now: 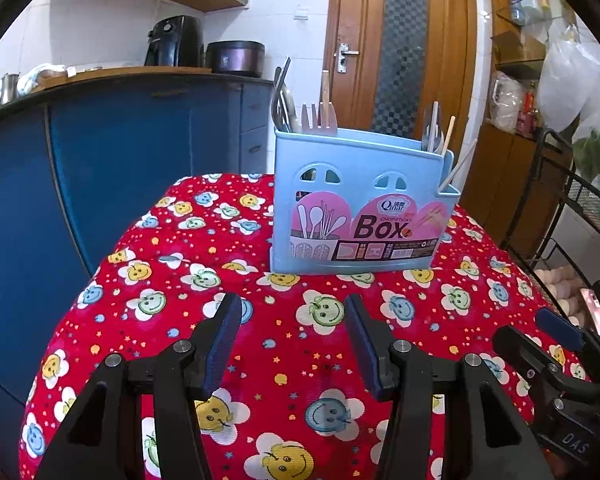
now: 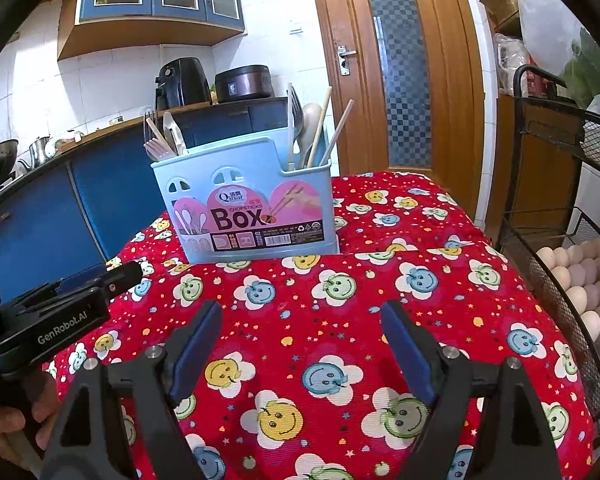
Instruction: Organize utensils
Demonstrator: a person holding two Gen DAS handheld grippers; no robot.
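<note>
Utensils (image 2: 168, 136) are standing handle-down and tips-up in the box (image 1: 360, 200), which is sitting upright at the far end of the cloth (image 1: 260, 360), ahead of both my tongs and well apart from them. Going left to right across the box: forks, a spoon and a pale stick are crowding the left compartment; the middle is looking empty from here, though I cannot see down into it; spoons, a knife-like blade and chopsticks (image 2: 332, 136) are leaning in the right compartment, their long axes running nearly vertical, the chopsticks tilting out to the right.

My left tongs (image 1: 292, 312) are hovering low over the cloth with the jaws standing apart and nothing between them; the box is lying straight ahead and slightly right of their line. My right tongs (image 2: 300, 316) are hovering likewise, jaws wider apart and empty, with the box lying ahead and to their left.

Neither gripper is touching anything, and no loose utensil is showing on the cloth. I am judging the left tongs the nearer to the fork compartment and the right tongs the nearer to the chopsticks, so any pick is calling for a reach forward and a grasp across an upright shaft rather than along it.
</note>
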